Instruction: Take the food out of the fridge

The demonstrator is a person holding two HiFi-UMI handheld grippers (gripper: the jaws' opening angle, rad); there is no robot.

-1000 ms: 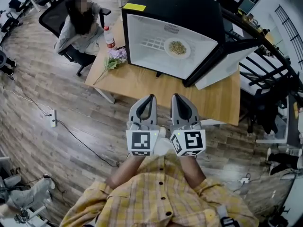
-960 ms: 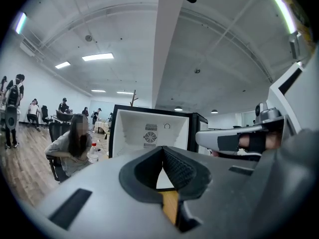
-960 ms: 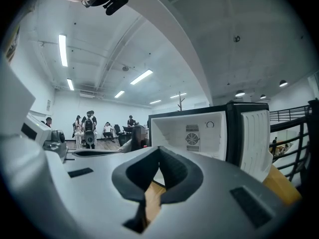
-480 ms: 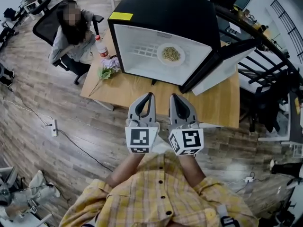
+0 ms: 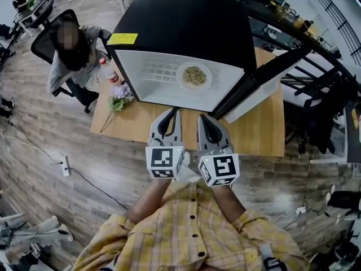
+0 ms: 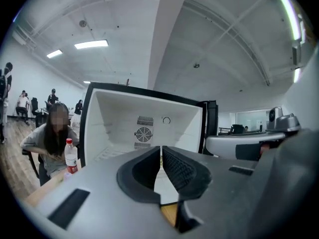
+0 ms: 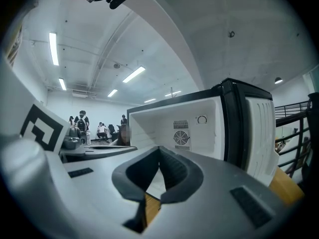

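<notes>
Fridge (image 5: 186, 27) open, plate of food (image 5: 194, 75) inside, untouched. My left tool (image 5: 174, 113) and right tool (image 5: 202, 118) both pinched closed, empty, by desk (image 5: 259, 134) near edge. Whole fetch left.

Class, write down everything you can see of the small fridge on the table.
The fridge is a small unit with a black case and a white, plastic-looking interior. It stands upright on the wooden table, its door swung open to the right. A yellow label sits on the top's front left corner. The back wall carries a round fan grille and a dial. A white plate of food rests inside.
</notes>
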